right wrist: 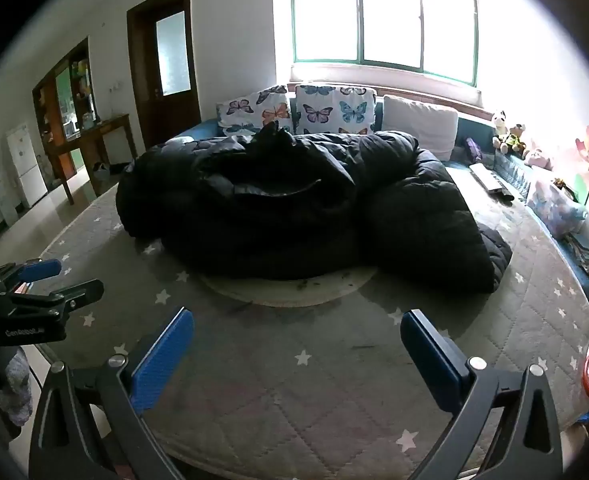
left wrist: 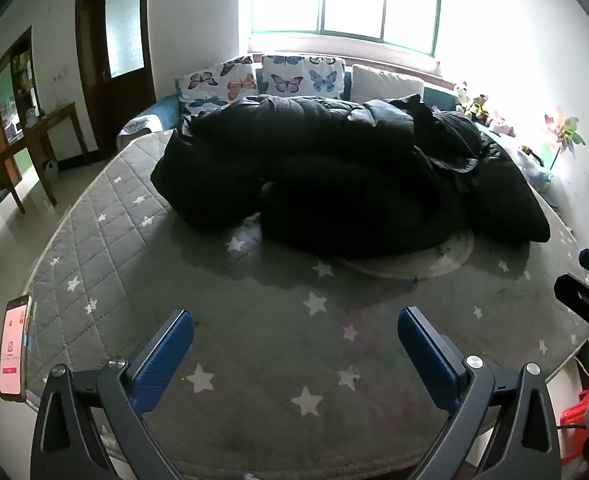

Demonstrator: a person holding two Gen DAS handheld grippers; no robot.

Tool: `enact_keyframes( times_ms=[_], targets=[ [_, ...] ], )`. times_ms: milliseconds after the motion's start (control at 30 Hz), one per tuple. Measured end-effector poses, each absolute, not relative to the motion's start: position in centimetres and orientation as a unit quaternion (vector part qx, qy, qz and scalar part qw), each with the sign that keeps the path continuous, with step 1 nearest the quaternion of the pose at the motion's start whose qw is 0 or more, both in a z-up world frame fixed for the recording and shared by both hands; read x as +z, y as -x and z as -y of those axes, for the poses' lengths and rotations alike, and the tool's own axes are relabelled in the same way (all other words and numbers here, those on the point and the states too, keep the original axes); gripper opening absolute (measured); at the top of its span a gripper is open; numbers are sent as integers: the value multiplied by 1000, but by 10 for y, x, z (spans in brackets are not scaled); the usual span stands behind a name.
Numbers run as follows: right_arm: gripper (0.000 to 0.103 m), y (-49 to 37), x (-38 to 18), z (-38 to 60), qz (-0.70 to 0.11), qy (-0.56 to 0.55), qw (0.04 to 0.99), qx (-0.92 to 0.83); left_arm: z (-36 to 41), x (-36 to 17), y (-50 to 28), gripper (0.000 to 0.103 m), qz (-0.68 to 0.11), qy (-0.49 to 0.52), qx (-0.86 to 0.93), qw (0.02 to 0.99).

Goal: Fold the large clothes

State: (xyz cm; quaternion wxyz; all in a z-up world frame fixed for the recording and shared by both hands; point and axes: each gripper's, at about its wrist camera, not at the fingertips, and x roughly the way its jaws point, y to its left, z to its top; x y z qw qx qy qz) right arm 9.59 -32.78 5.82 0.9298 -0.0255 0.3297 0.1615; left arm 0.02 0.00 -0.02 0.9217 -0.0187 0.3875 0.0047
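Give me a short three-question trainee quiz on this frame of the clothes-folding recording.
1. True or false: the black puffer coat lies crumpled on the star-print mattress.
2. The left gripper and right gripper are: A) both open and empty, B) both clamped on the coat, C) one open, one shut.
3. What print is on the pillows behind the coat?

Key: 1 true. 2 A. 3 butterflies.

"CenRobot.ai" (faint) printed on the left gripper point(right wrist: 42, 280)
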Motion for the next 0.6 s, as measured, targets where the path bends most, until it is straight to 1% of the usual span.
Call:
enact_keyframes(
  times_ms=[267,600],
  targets=[
    [103,-96,58,328,-323,22,932,165,-5,-3,-10,103,-412,23,0,911],
    [103,-99,56,325,-327,17,929,172,-3,-5,-8,103,-405,24,1,914]
  ],
)
